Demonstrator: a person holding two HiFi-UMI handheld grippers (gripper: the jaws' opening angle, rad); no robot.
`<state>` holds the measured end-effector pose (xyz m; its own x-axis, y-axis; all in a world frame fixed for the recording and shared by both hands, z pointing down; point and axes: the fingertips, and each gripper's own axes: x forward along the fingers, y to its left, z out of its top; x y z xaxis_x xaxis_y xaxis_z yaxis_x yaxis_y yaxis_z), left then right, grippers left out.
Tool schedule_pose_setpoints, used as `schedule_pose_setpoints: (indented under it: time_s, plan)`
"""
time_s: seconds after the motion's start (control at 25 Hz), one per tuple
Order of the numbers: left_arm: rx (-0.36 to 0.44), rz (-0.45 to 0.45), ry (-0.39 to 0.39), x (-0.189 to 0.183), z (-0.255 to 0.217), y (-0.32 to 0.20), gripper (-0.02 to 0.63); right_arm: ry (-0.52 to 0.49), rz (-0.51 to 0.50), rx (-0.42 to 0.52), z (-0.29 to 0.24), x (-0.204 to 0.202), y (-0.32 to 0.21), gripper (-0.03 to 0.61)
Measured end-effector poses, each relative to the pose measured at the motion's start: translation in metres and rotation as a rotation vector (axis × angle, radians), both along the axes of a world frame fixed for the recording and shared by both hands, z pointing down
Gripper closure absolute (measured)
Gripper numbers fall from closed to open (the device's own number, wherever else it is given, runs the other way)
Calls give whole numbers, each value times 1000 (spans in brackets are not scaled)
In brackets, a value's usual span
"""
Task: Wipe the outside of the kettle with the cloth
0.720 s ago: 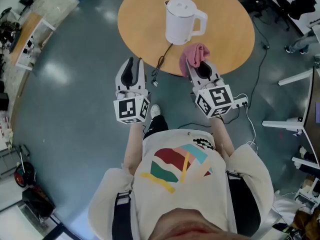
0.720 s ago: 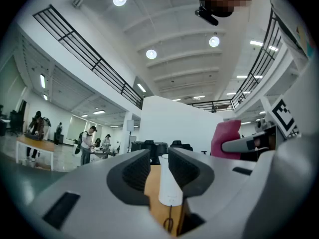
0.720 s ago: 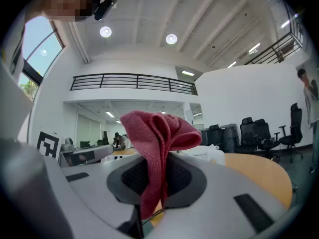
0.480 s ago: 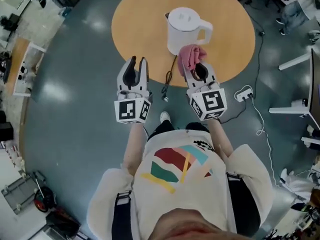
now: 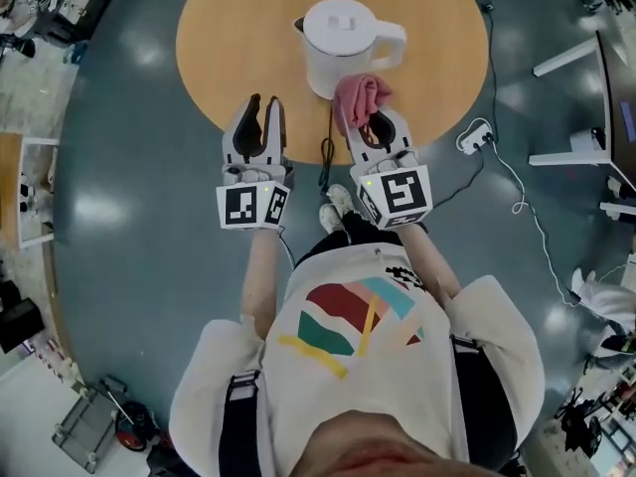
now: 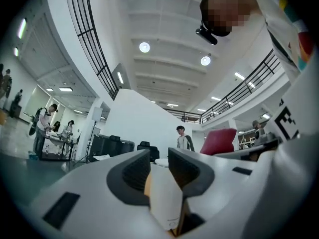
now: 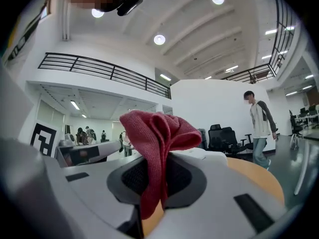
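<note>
Right gripper: jaws clamped on the red cloth, which bunches up above the pads, and it's aimed at 12 o'clock, about level.
Left gripper: alongside at 9 o'clock of the right one. Jaws are a narrow slot apart with nothing gripped, only white kettle wall showing through the gap beyond.
Cloth: its wad sits past the right fingertips, right at the kettle's near foot. Contact or a hair short, no view settles it.
Kettle: upright and lid on, at 11 o'clock of the cloth and 1 o'clock of the left gripper. Handle juts to 3 o'clock and the spout is at 9 o'clock.
Cord: runs from the kettle's base toward 6 o'clock, off the table edge between the two grippers.
Table: round and wooden, with the kettle standing toward its near side.
Step in hand: by my reading, closing in for the first wipe, with the cloth arriving low on the near wall.
Next move: press the wad flat on the wall and sweep round. The kettle looks light, so the free left gripper may need to steady it, and the cord is best kept out of the stroke.
Pose: both forearms reach forward side by side from the body, elbows bent and marker cubes facing up, the right reaching a touch farther.
</note>
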<state>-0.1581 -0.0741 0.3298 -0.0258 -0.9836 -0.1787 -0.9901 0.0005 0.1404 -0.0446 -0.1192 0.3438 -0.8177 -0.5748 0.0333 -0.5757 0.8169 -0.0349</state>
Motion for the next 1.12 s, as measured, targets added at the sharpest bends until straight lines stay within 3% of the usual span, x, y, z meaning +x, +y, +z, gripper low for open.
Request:
schedule_pose_setpoints:
  time_s: [0.28, 0.64, 0.8, 1.12]
  plan:
    - [-49, -8, -30, -18, 12, -19, 462, 54, -7, 80, 19, -40, -12, 532]
    - [-105, 43, 14, -61, 38, 4, 462, 216, 161, 41, 60, -122, -47, 531]
    - [-131, 25, 36, -74, 52, 3, 462, 236, 216, -3, 66, -136, -67, 531]
    - [-166, 7, -11, -80, 56, 2, 462, 210, 268, -65, 76, -136, -83, 531]
